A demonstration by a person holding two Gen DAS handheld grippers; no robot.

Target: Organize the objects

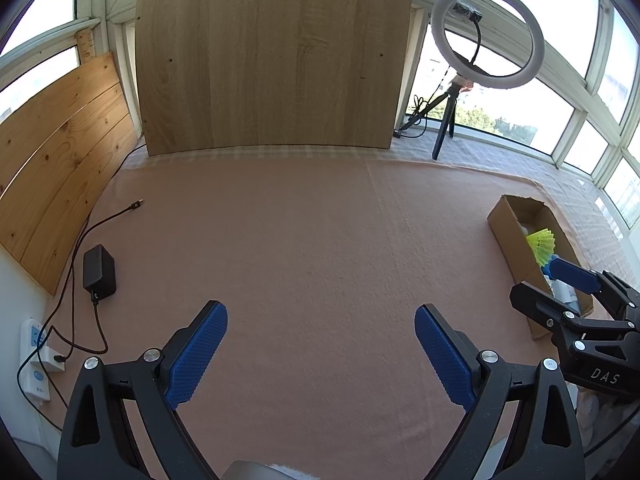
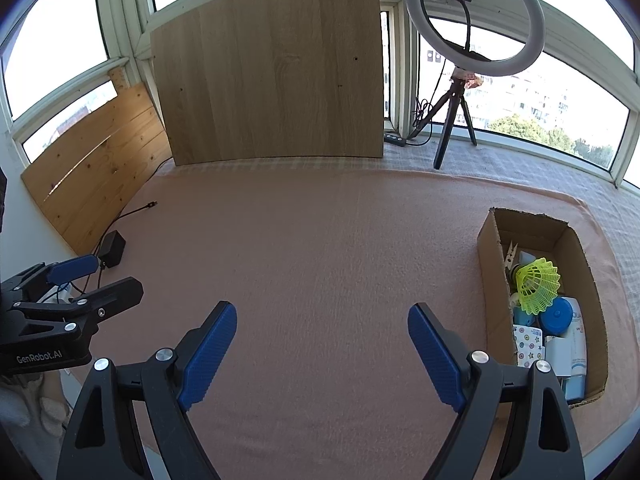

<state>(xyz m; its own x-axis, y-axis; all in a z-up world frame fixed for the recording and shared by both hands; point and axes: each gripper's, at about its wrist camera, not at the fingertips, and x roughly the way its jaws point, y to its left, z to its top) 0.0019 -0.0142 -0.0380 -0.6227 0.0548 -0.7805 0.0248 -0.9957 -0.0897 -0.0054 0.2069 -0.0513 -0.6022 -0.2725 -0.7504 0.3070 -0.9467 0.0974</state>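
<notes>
Both grippers, L (image 1: 320, 354) & R (image 2: 322, 354), hung spread apart w/ nothing held. Objs incl yellow shuttlecock (image 2: 537, 286) sat in cardboard box (image 2: 491, 280) at 3 o'clock; pink cloth (image 2: 320, 248) looked bare. Sorting seemed done, next prob just withdraw

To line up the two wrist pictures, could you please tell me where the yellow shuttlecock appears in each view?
Left wrist view: the yellow shuttlecock is at the far right, inside the cardboard box, just above the right gripper's blue finger.
Right wrist view: it sits right of centre, in the middle of the same box, on top of the other items.
Shared landmark: the ring light on its tripod, upper right in both.
</notes>
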